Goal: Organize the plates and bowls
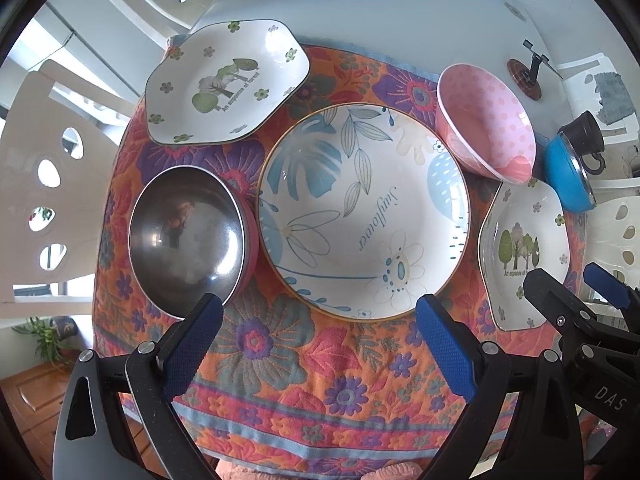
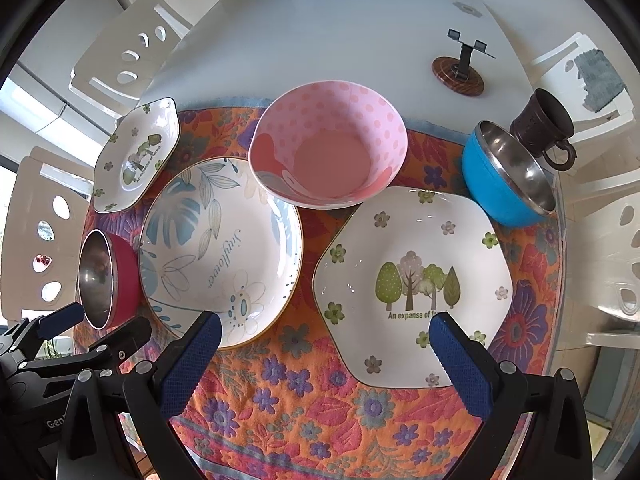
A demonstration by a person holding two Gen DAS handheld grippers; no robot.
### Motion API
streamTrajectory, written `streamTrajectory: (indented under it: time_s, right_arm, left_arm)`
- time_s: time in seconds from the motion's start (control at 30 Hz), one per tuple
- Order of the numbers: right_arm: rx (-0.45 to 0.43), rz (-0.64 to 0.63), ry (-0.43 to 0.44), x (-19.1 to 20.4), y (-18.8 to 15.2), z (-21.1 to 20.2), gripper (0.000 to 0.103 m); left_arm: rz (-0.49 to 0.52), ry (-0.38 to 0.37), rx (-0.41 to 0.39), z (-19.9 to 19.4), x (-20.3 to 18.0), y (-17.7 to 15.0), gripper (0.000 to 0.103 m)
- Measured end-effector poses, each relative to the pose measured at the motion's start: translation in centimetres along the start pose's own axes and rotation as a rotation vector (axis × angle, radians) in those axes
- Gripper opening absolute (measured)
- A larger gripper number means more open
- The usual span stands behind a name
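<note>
On a floral cloth [image 1: 280,360] lie a round "Sunflower" plate [image 1: 360,212], a hexagonal tree plate [image 1: 224,84] at the far left and a matching one [image 2: 412,280] at the right. A steel bowl with a red outside [image 1: 188,236] sits left of the round plate, a pink dotted bowl [image 2: 328,152] behind it, and a blue steel-lined bowl [image 2: 504,176] far right. My left gripper [image 1: 320,308] hovers open over the round plate's near edge. My right gripper [image 2: 324,322] is open above the near edge of the right hexagonal plate. Neither holds anything.
A brown cup [image 2: 544,128] stands behind the blue bowl. A phone stand on a wooden disc [image 2: 460,72] sits on the bare white table [image 2: 320,32] beyond the cloth. White chairs [image 2: 120,52] surround the table. Vases stand at its far end.
</note>
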State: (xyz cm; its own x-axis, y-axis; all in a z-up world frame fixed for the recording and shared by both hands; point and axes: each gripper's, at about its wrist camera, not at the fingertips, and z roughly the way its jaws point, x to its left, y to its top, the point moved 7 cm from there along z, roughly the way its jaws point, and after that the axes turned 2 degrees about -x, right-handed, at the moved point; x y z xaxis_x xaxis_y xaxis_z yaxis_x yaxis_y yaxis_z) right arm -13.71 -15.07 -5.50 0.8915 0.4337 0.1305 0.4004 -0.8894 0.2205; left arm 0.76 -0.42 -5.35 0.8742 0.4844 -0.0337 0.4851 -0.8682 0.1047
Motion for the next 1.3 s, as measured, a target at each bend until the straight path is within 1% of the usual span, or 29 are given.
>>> streamTrajectory:
  time_s: [0.6, 1.0, 1.17, 1.27, 1.3]
  right_arm:
    - [-0.004, 0.004, 0.005, 1.2, -0.2, -0.2, 0.103]
    - [-0.003, 0.005, 0.009, 1.3, -0.2, 0.0, 0.103]
    - [0.013, 0.020, 0.013, 0.7, -0.2, 1.0, 0.103]
    - [0.004, 0.024, -0.002, 0.4, 0.3, 1.4, 0.103]
    - [0.001, 0.021, 0.000, 0.4, 0.4, 1.4, 0.103]
  left_arm:
    - [-0.005, 0.004, -0.001, -0.2, 1.3, -0.3, 0.097]
    - [-0.016, -0.004, 0.006, 0.1, 1.1, -0.5, 0.097]
    - [-0.004, 0.021, 0.017, 0.6, 0.8, -0.6, 0.096]
    - [0.004, -0.007, -0.001, 0.2, 0.6, -0.8, 0.097]
    - [0.008, -0.001, 0.001, 0.4, 0.5, -0.9, 0.097]
